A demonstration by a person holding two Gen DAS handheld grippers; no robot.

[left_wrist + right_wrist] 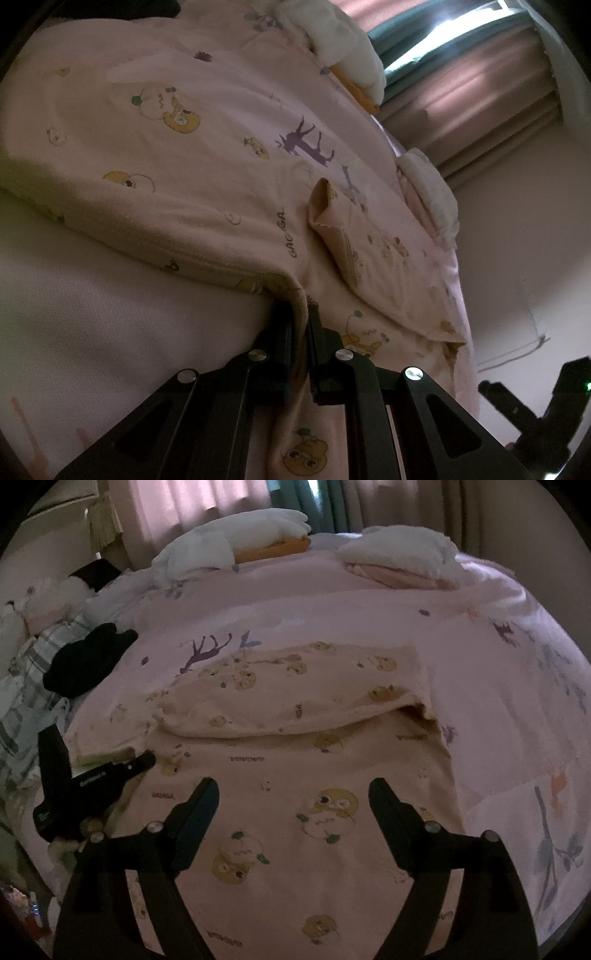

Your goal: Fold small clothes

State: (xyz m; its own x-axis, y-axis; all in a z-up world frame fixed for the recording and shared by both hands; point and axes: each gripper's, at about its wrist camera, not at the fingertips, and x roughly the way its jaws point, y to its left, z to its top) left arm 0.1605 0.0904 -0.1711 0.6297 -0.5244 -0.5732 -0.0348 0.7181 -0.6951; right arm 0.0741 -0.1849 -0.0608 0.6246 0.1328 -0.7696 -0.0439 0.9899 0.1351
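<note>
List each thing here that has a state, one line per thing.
Left gripper: shut on the garment's edge.
Right gripper: open, nothing between its fingers.
Printed garment: spread on the bed, its far part folded over.
Curtains: drawn, a gap letting light through.

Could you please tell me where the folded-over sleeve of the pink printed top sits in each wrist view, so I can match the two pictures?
Left wrist view: the sleeve lies right of centre, running toward the lower right, beyond the left gripper, whose jaws pinch the top's edge.
Right wrist view: the sleeve lies across the middle, beyond the open right gripper.
Shared landmark: the purple deer printed on the bedspread.
</note>
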